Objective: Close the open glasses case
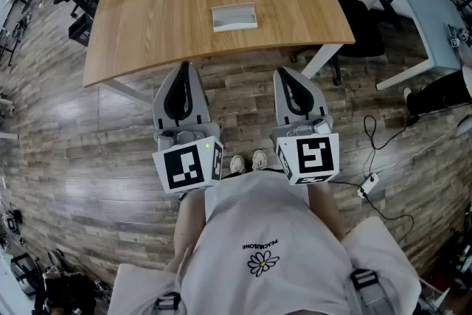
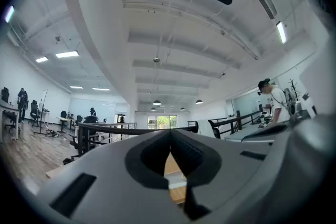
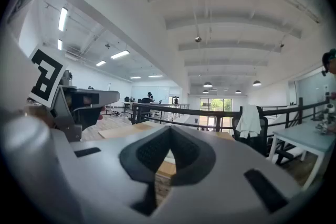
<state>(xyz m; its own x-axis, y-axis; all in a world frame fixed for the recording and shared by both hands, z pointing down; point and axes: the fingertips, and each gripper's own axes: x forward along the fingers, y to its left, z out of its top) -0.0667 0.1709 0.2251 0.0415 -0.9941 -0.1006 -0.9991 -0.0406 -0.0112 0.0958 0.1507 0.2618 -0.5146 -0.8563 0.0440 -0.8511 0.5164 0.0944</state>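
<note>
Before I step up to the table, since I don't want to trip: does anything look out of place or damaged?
Nothing spilled or broken. The pale rectangular glasses case lies open, alone on the light wooden table. Only loose black cables with a white plug trail across the wood-plank floor on the right.

One wooden table stands on the far side, with one glasses case on it. There are two grippers on the near side, the left gripper and the right gripper, and each carries one marker cube. Two shoes show between them. At the far right are one white table and one black chair. One plug block lies on the floor at the near right.
</note>
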